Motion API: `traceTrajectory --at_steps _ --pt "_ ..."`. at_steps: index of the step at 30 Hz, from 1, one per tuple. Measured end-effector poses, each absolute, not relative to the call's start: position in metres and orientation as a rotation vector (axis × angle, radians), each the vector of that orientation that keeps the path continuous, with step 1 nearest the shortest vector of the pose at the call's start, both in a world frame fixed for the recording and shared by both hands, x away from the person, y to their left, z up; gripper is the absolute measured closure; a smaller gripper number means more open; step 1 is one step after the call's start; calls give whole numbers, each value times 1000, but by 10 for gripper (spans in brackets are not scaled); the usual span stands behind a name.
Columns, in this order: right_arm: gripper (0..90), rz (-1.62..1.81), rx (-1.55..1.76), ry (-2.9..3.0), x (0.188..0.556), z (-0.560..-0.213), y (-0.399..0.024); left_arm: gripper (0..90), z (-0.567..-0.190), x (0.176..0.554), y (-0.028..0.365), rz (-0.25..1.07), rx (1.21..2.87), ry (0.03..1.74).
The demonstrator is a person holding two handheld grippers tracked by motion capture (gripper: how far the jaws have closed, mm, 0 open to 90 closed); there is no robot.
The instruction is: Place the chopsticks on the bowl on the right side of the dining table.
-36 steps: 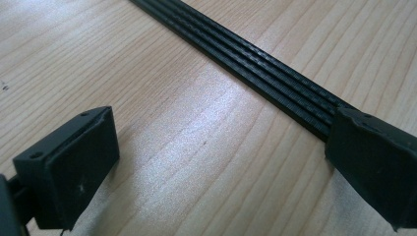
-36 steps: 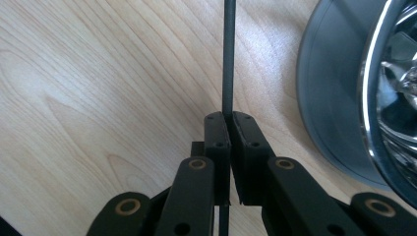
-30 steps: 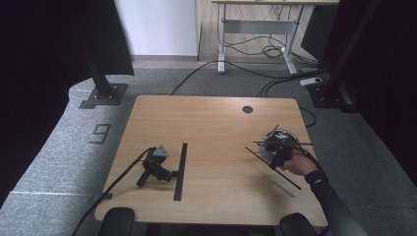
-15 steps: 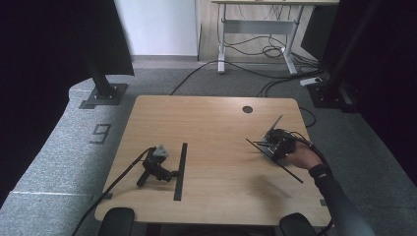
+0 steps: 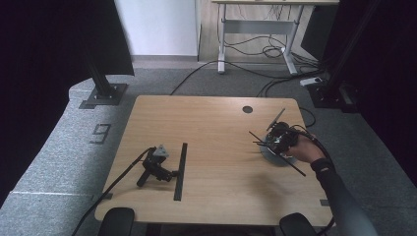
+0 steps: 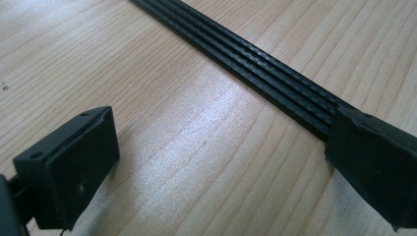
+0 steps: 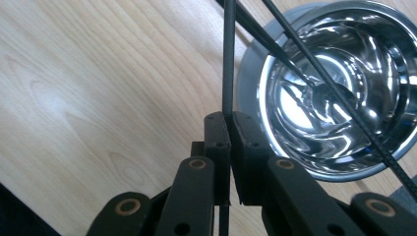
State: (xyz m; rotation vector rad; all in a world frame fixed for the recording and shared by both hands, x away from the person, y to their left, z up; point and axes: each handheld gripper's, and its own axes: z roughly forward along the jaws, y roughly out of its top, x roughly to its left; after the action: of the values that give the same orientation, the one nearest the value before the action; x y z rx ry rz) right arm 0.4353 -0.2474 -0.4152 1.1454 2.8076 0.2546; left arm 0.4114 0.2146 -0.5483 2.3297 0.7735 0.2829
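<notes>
A person's hand holds my right gripper point(image 5: 281, 140) just above a shiny steel bowl point(image 5: 273, 154) near the table's right edge. In the right gripper view its jaws point(image 7: 230, 120) are shut on a thin black stick point(image 7: 228, 59) that runs straight ahead past the bowl's point(image 7: 339, 147) left rim. Two more black sticks point(image 7: 344, 103) lie slanted across the bowl. My left gripper point(image 5: 156, 166) lies unattended on the table at the left, jaws open point(image 6: 221, 142). A long ribbed black strip point(image 6: 246, 59) runs between them, its end by the right jaw.
The black strip point(image 5: 180, 170) lies lengthwise right of the left gripper. That gripper's cable point(image 5: 115, 184) trails off the table's front left edge. A round hole point(image 5: 247, 109) sits near the table's far edge. Dark stands and floor cables surround the table.
The right hand has lifted its gripper with the stick a little above the bowl. The left gripper and the strip have not moved.
</notes>
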Motion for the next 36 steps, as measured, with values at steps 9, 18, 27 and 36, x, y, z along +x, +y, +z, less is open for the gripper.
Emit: traceTrajectory --at_steps 9,18,27,36 --pt "856 216 1193 2773 448 -424 -258 0 -548 411 215 282 2330 774" --pt "856 195 1231 2753 460 -439 -268 0 -548 411 215 281 2330 774" --pt "856 166 1248 2753 465 -453 -269 0 -548 411 215 281 2330 775" --pt "855 150 1253 2755 468 -460 -270 0 -548 411 215 281 2331 774"
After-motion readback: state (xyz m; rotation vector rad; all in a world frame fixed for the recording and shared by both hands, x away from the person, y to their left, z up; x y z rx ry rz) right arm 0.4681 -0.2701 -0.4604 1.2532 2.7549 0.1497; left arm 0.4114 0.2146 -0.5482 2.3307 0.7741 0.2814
